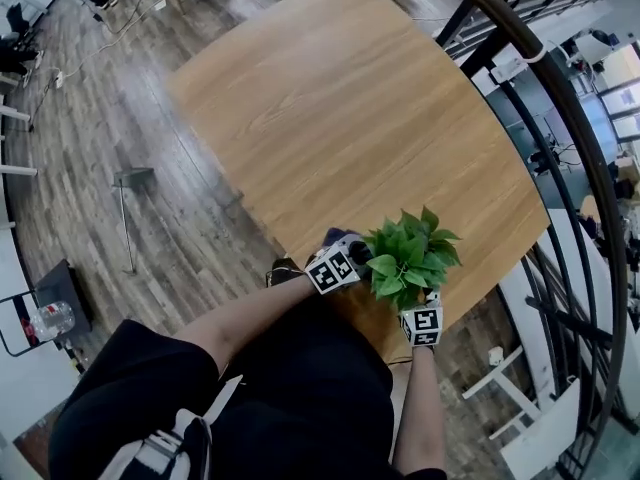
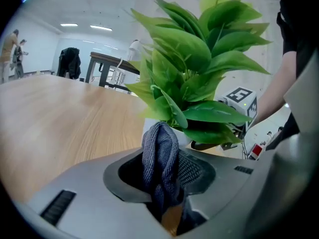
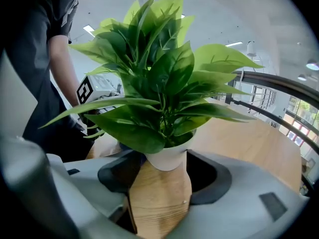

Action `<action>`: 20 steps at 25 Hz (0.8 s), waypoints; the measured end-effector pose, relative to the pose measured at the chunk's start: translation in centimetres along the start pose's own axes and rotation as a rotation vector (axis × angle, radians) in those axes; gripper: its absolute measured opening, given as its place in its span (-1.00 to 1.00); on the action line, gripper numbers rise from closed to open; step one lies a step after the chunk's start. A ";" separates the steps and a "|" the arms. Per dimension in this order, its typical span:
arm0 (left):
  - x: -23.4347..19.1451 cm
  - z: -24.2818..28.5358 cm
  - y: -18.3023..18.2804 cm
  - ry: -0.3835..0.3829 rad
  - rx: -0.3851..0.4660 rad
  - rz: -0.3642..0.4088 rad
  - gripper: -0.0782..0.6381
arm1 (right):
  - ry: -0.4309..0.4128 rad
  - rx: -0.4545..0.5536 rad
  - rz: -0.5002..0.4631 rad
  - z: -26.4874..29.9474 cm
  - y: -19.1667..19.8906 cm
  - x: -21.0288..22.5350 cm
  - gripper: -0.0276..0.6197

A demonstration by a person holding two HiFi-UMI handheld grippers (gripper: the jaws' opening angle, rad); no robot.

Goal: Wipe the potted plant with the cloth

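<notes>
The potted plant (image 1: 411,258), with broad green leaves and a small white pot (image 3: 169,158), stands at the near edge of the wooden table (image 1: 350,108). My right gripper (image 3: 167,169) reaches in from below the leaves, and its dark pads sit against both sides of the pot. In the head view only the right gripper's (image 1: 423,320) marker cube shows under the foliage. My left gripper (image 2: 162,156) is shut on a bunched dark blue-grey cloth (image 2: 159,168), just short of the lowest leaves (image 2: 199,113). In the head view the left gripper (image 1: 338,265) is at the plant's left.
A curved dark railing (image 1: 570,118) runs past the table's right side. Wood-plank floor (image 1: 110,118) lies to the left, with a small stand (image 1: 130,183) and a water bottle (image 1: 50,320). The person's dark clothing (image 1: 300,388) fills the near foreground.
</notes>
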State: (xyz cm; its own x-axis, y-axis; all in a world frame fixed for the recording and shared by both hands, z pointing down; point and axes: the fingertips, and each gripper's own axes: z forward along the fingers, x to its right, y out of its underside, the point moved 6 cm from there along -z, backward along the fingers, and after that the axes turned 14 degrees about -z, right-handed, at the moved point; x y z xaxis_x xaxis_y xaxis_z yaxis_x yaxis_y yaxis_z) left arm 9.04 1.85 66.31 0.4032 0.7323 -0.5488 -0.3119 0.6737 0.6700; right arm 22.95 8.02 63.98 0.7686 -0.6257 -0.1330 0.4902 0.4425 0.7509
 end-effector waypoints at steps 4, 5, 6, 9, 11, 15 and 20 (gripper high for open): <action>0.7 1.1 0.2 -0.001 0.077 -0.073 -0.37 | -0.015 -0.046 -0.069 -1.0 0.9 0.5 -0.07; 0.8 1.2 0.5 0.004 0.091 -0.081 -0.37 | -0.013 -0.054 -0.077 -1.3 1.2 0.2 -0.07; 0.8 1.2 0.7 0.005 0.106 -0.089 -0.37 | -0.014 -0.060 -0.080 -1.5 1.4 -0.2 -0.07; 0.1 0.8 0.8 -0.008 0.148 -0.109 -0.38 | -0.050 -0.080 -0.109 -1.7 1.6 -1.7 -0.07; -0.4 0.4 0.5 -0.008 0.158 -0.103 -0.37 | -0.128 -0.110 -0.165 -1.7 1.9 -3.3 -0.07; -0.6 0.2 0.1 -0.007 0.156 -0.072 -0.37 | -0.158 -0.176 -0.173 -1.8 3.0 -3.1 -0.07; -1.2 -0.1 -0.3 -0.028 0.180 -0.065 -0.37 | -0.010 -0.205 -0.178 -1.8 2.8 1.2 -0.07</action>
State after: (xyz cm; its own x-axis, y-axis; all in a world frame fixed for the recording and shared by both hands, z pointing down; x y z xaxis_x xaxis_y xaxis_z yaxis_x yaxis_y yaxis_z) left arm 8.55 0.76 66.75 0.4420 0.6834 -0.5810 -0.1268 0.6888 0.7138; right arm 25.99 9.65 64.77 0.6593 -0.7113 -0.2436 0.6908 0.4452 0.5697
